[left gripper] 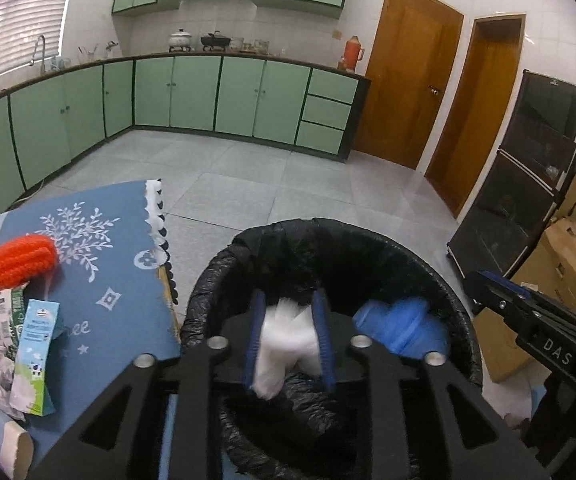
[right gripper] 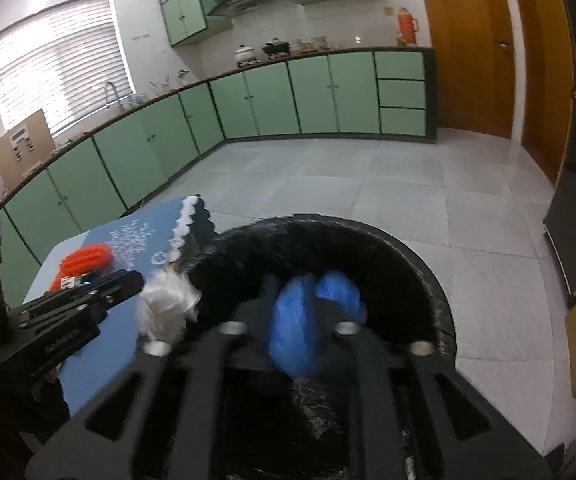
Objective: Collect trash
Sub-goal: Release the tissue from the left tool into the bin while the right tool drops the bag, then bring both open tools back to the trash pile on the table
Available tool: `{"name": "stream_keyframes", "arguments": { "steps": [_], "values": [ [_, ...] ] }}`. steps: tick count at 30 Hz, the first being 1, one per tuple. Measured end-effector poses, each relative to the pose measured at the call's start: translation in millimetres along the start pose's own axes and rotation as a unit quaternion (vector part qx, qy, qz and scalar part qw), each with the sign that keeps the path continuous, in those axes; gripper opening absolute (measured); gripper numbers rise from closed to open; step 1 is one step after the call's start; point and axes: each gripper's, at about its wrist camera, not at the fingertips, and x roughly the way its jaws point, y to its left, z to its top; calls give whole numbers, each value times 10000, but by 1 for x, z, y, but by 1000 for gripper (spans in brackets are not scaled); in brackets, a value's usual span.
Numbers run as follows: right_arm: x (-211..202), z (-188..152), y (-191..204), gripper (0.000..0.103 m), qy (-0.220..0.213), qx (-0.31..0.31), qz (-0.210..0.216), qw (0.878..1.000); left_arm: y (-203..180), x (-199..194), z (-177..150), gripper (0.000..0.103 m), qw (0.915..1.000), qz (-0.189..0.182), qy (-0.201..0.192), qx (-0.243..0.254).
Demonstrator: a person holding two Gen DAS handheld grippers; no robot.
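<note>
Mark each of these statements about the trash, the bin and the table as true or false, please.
1. The white wad sits between the left gripper's jaws. True.
2. The blue wad lies on the floor. False: it is between the right gripper's jaws, over the bin.
3. The bin has a black liner. True.
4. The table has been emptied. False: a milk carton and an orange brush are on it.
5. The bin stands on the table. False: it stands beside it.

Left tongs [left gripper: 290, 338] and right tongs [right gripper: 308, 320] angled down, jaws part-open.
</note>
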Motion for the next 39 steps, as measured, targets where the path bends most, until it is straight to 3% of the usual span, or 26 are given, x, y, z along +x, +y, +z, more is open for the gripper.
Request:
{"name": "stream_keyframes", "arguments": {
  "steps": [1, 3, 5, 8, 17, 23, 29, 39],
  "values": [
    [0, -1, 0, 42, -21, 26, -43, 10000, 1, -5, 0, 37, 10000, 49, -27, -14],
    [-2, -3, 3, 49, -62, 28, -78, 9999, 10, -14, 0, 46, 9998, 157, -83, -59],
    [-1, 1, 6, 74, -136, 14, -122, 9998, 22, -24, 1, 54, 9994, 306, -152, -105],
    [-2, 2, 25, 86, -253, -103, -51, 9996, 39, -43, -2, 64, 9975, 655, -251, -134],
    [7, 1, 103, 89, -272, -582, 621, 9960, 115, -115, -34, 72, 9762, 2052, -434, -547],
    [19, -12, 168, 89, -208, -1050, 1116, 9880, 159, -141, -62, 73, 9640, 2483, -317, -898],
    [28, -21, 207, 89, -152, -1224, 1400, 9824, 191, -150, -91, 73, 9571, 2610, -143, -1248],
    [40, -40, 240, 87, 42, -1558, 1527, 9759, 211, -126, -117, 72, 9605, 2322, 246, -1511]
  ]
}}
